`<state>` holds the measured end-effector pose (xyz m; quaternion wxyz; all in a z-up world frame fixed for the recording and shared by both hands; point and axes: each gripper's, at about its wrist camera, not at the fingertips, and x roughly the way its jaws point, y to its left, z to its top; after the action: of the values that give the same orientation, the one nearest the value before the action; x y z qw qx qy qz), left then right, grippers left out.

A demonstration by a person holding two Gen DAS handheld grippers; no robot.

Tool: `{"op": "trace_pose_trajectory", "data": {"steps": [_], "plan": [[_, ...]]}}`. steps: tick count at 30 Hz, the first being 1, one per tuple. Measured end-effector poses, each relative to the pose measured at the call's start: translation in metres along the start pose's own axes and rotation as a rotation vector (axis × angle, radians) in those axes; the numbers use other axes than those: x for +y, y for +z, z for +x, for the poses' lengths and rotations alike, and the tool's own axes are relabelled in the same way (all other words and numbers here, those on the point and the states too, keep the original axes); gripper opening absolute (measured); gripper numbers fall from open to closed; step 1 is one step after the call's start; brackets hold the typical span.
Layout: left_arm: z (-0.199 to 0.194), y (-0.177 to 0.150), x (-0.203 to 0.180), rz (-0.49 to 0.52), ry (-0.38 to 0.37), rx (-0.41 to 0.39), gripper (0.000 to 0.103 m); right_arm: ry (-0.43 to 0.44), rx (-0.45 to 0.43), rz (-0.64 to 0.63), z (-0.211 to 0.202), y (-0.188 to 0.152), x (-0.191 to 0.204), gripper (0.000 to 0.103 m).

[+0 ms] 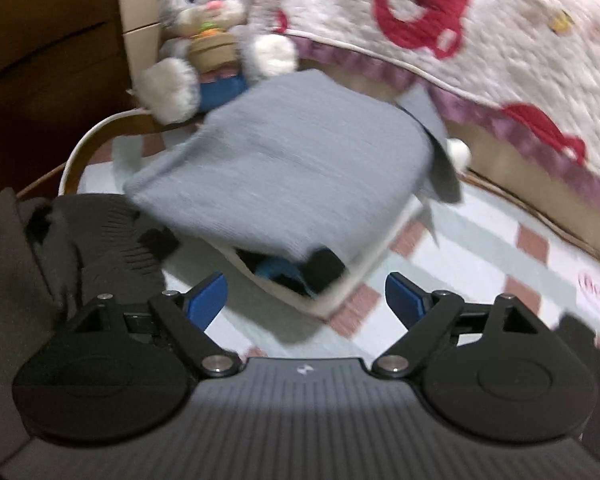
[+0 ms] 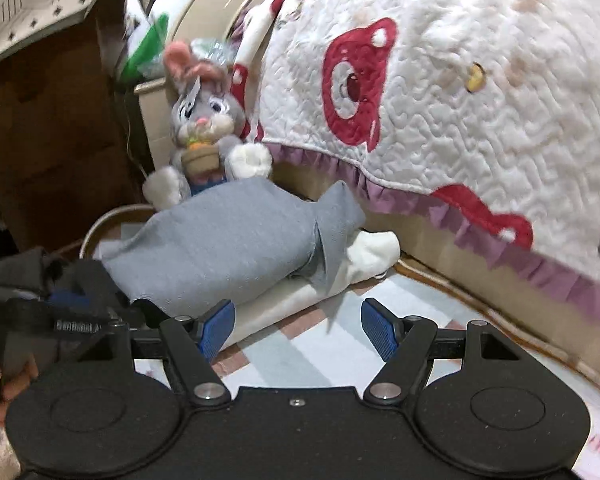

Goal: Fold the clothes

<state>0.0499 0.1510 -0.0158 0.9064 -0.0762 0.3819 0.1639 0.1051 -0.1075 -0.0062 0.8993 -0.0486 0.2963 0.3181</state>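
Bare checked sheet [image 2: 320,356] lies open straight ahead of the right gripper [image 2: 298,330], between its spread jaws and on toward the quilt's frilled edge. To its left the folded grey garment [image 2: 228,248] on a cream layer blocks the way, with the plush rabbit [image 2: 206,120] behind it. The hanging quilt [image 2: 480,100] closes the right side. A dark sweater [image 1: 100,240] crowds the left gripper [image 1: 306,300] on its left.

Left gripper [image 1: 306,300] fingers spread wide, empty; right gripper [image 2: 298,326] likewise.
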Motion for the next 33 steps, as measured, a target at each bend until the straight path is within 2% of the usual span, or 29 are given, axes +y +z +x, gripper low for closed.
{"op": "trace_pose_trajectory", "data": {"steps": [4,7,9,12,17,26,33], "plan": [[-0.015,-0.02,-0.018,0.032,0.034,0.008,0.091,0.03,-0.068,0.057,-0.007,-0.029,0.003,0.075],[-0.029,-0.033,-0.027,0.034,0.047,-0.013,0.091,0.053,-0.12,0.1,-0.013,-0.051,0.006,0.075],[-0.041,-0.041,-0.033,0.022,0.028,-0.044,0.092,0.068,-0.153,0.13,-0.017,-0.066,0.007,0.077],[-0.055,-0.052,-0.045,0.023,-0.008,-0.057,0.098,0.058,-0.154,0.207,-0.025,-0.081,0.001,0.078],[-0.069,-0.062,-0.065,0.074,-0.011,-0.074,0.1,0.012,-0.14,0.21,-0.035,-0.098,-0.004,0.078],[-0.075,-0.075,-0.091,0.144,0.01,-0.042,0.103,-0.053,-0.115,0.103,-0.049,-0.104,0.001,0.078],[-0.072,-0.079,-0.094,0.141,0.003,-0.007,0.103,-0.06,-0.119,0.108,-0.053,-0.104,0.001,0.077]]}}
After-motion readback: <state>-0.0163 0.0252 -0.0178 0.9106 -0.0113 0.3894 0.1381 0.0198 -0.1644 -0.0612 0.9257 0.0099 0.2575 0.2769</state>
